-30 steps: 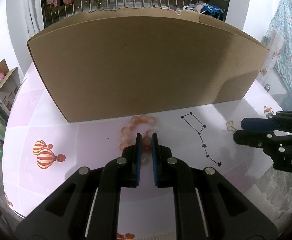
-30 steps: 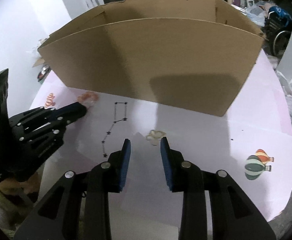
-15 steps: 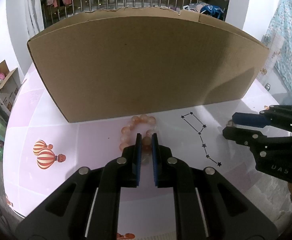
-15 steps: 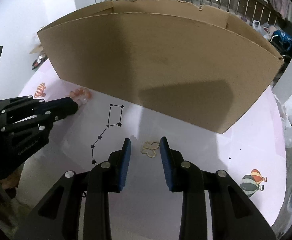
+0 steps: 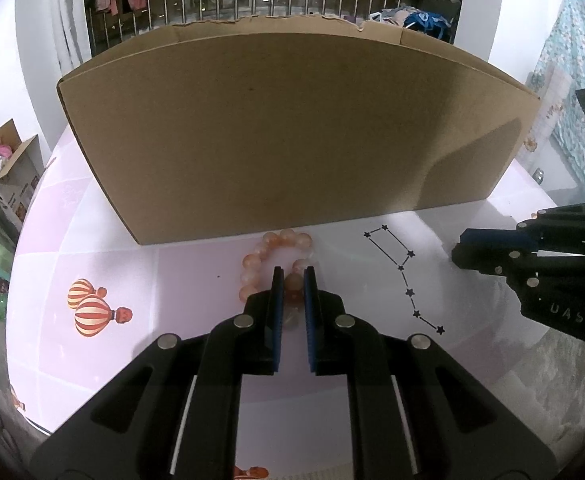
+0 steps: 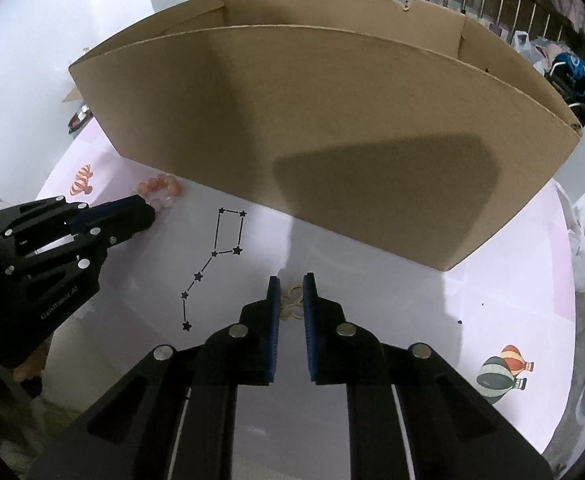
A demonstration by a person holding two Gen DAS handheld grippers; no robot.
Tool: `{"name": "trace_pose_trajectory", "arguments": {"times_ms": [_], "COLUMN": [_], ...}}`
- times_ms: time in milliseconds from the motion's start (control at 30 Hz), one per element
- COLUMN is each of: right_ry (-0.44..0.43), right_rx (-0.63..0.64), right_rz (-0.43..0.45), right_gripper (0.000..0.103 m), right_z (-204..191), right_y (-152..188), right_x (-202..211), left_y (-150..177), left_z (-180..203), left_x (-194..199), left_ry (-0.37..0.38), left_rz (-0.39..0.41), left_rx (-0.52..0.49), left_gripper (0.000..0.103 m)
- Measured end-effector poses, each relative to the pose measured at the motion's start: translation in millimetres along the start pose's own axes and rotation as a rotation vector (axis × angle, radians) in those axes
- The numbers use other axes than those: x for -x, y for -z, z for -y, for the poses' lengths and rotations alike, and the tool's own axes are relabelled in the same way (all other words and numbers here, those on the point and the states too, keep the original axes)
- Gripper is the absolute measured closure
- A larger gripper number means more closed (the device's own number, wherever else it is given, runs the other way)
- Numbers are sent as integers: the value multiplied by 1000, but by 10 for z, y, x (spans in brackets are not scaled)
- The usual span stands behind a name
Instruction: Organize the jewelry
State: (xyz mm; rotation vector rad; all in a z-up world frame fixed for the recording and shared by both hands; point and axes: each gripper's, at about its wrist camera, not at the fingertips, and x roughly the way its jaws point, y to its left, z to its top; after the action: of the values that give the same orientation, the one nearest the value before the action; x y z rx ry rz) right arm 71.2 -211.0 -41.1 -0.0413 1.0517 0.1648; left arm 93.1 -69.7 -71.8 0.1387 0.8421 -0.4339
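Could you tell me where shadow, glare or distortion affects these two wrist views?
Left wrist: fisheye bows the cardboard box; its right end is shaded. Right wrist: a dark shadow falls on the box front, and glare whitens the table near the small gold piece.

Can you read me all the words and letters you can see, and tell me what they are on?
"UAS": on the black body of the right gripper, as the left wrist view shows it; there may be more letters.
"CenRobot AI", roughly: on the side of the left gripper in the right wrist view; small, so I am unsure.
Print on the small box beside the table: too blurred.
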Motion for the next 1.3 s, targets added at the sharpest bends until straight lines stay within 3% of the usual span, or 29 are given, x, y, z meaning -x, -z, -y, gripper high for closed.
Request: {"name": "trace_pose_trajectory", "arguments": {"times_ms": [300, 600, 1300], "right_ry": [-47, -63, -114], "right_rx": [-59, -116, -117], "right_rz": [-1, 57, 234], "right_gripper": [92, 92, 92], "right_z": [117, 302, 261], "right_y": [-35, -73, -246], "right_x": [6, 230, 772], "left_y": [11, -4, -319], "left_z": [12, -1, -71], "left_x": [3, 19, 867], "left_ry": [-8, 1, -86], "left_rz": [3, 10, 201], "left_rx": [-11, 11, 2], "left_gripper": [94, 95, 95]}}
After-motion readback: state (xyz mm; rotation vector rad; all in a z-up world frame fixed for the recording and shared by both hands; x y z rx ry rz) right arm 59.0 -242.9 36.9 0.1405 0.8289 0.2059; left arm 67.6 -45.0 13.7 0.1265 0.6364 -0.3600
